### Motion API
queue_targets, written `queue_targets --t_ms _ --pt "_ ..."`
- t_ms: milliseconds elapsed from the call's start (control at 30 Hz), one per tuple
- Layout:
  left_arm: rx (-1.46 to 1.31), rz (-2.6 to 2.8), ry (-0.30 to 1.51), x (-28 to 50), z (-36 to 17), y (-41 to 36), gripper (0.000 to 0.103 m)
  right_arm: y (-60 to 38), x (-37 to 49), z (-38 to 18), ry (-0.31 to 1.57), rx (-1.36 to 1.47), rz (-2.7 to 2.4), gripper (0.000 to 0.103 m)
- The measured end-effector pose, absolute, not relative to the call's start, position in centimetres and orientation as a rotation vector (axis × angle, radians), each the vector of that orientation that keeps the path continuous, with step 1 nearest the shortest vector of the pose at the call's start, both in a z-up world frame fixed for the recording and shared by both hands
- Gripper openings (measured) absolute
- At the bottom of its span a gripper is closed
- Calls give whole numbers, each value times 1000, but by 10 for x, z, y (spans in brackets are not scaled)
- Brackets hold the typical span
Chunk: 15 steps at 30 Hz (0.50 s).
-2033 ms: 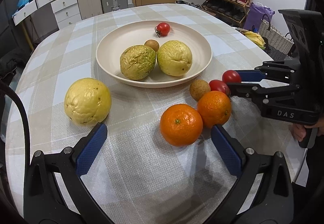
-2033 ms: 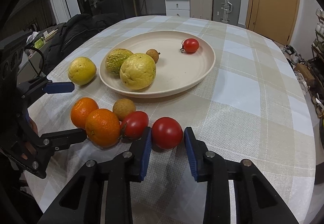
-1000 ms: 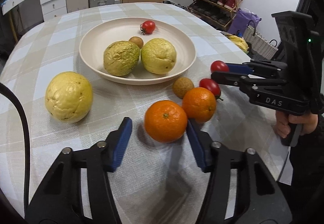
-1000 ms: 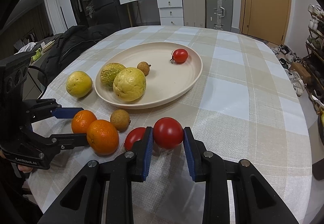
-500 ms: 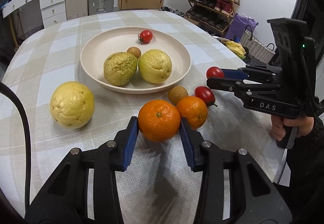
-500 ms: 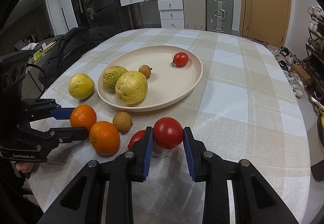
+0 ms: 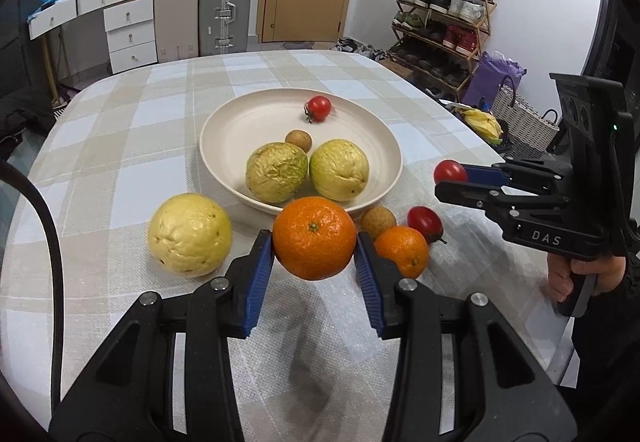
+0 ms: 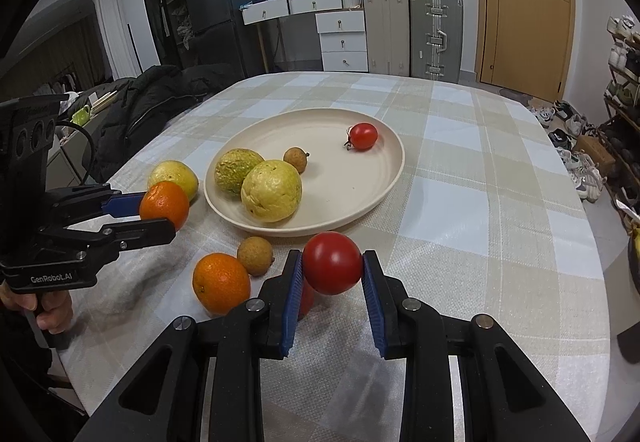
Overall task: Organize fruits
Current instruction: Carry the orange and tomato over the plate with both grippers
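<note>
Glossy smooth tomato [image 8: 331, 262], dimpled orange [image 7: 314, 237], matt plate [image 8: 384, 178], woven checked tablecloth [image 8: 480, 210].

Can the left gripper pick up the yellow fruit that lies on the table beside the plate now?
Probably not yet. The left gripper is shut on an orange, so its jaws are full. The yellow fruit itself lies uncovered nearby, left of it; after the orange is released, the way looks free.

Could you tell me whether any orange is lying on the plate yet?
No, the plate holds only two yellow-green fruits, a longan and a tomato.
</note>
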State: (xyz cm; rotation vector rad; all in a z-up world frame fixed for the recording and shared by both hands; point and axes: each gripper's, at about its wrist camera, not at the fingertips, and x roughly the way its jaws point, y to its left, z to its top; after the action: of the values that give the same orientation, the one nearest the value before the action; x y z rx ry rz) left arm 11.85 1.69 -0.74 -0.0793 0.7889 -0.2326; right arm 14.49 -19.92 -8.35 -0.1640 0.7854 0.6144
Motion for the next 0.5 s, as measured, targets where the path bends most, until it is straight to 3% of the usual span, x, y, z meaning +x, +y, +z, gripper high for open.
queue_targets --t_ms 500 --pt "-84 -180 758 131 -2 20 38 -198 149 -78 766 -119 615 30"
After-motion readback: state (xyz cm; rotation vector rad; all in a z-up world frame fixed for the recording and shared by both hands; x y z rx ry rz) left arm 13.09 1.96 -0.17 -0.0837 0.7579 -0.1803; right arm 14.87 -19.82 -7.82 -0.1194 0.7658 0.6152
